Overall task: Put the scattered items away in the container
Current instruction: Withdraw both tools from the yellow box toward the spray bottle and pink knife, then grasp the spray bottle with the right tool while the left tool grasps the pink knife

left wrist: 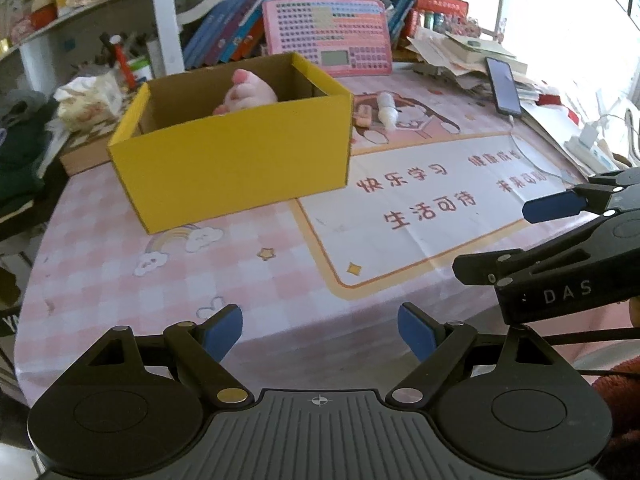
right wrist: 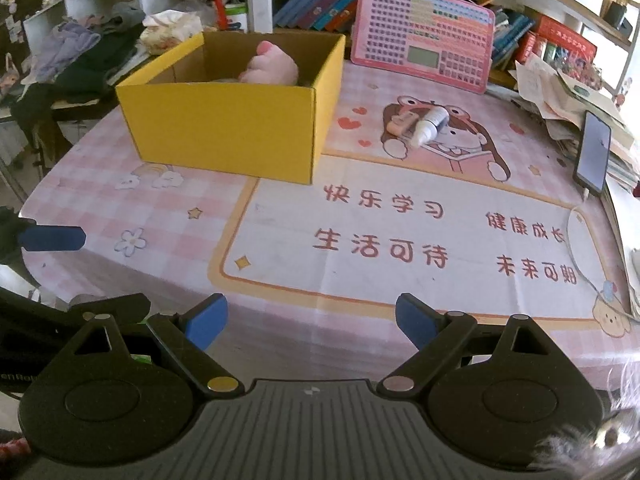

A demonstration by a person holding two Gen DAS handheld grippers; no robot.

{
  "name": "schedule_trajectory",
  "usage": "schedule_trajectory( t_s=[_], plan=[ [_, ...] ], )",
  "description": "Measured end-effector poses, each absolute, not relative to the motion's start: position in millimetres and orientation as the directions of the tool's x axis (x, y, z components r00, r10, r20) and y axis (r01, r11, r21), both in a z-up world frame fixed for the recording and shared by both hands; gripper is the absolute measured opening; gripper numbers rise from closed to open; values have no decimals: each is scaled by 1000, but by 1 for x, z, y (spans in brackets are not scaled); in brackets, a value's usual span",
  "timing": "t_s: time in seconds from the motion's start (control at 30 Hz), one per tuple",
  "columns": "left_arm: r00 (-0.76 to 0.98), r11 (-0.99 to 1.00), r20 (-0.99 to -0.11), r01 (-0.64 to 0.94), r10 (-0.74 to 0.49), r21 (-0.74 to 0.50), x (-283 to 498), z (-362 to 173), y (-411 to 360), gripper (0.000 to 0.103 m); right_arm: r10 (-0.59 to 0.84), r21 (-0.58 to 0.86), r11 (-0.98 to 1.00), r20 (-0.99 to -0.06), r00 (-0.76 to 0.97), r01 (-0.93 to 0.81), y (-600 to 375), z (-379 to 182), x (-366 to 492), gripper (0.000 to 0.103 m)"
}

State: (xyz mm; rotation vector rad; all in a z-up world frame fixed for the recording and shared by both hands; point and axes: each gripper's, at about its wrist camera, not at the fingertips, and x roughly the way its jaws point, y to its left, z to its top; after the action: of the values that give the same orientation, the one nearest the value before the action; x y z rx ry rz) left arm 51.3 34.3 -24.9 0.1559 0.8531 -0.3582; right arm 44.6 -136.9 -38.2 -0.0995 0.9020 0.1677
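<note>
Operator: Grippers first. My left gripper (left wrist: 320, 334) has its fingers spread wide with nothing between the blue pads, only the near edge of the tablecloth (left wrist: 280, 280) below them. My right gripper (right wrist: 310, 322) is the same: released, empty, over the pink checked cloth.

Observer: Can each one see the other?

Operator: Yes. In the left wrist view the right gripper comes in from the right edge, one blue pad pointing toward the middle of the table. In the right wrist view a blue pad of the left gripper shows at the left edge.

Observer: Where is the container?

Operator: I see the yellow box (left wrist: 232, 168) on the far left part of the cloth, open at the top, brown inside. A pink plush toy (left wrist: 248, 94) already sits in it, showing above the rim toward the back.

Observer: And what lies outside?

Operator: To the right of the box, on the cartoon figure printed on the cloth, lies a small white bottle (right wrist: 430, 126) on its side. Touching or just beside it on its left is a small peach-coloured item (right wrist: 400, 124); I cannot tell what that is. Both are well apart from my grippers.

Observer: Anything else nearby?

Operator: A pink keypad board (right wrist: 422, 36) leans against books behind the box, and a phone (right wrist: 594, 154) rests tilted on papers at the right, with a white cable running from its lower end.
</note>
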Motion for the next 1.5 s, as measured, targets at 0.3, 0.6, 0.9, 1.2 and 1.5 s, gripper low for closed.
schedule_trajectory(
  t_s=[0.3,0.6,0.9,1.2,1.5],
  plan=[
    [567,903,-772,429,-289,-23,66,-31,3,87,68,-22,990,-802,593,-142,-163,-42,52,91],
    [548,878,-772,478,-322,-27,89,-32,-35,87,40,-25,995,-805,593,-101,-197,-44,70,91],
    [522,849,-769,526,-368,-50,119,-36,-79,87,3,-43,997,-808,590,-64,-240,-43,96,91],
    [532,840,-766,542,-362,-20,158,-39,-124,87,12,-6,1000,-795,606,-28,-288,-44,135,91],
    [595,877,-752,478,-284,48,200,-26,-149,87,122,99,992,-757,642,-72,-318,-40,193,76]
  ],
)
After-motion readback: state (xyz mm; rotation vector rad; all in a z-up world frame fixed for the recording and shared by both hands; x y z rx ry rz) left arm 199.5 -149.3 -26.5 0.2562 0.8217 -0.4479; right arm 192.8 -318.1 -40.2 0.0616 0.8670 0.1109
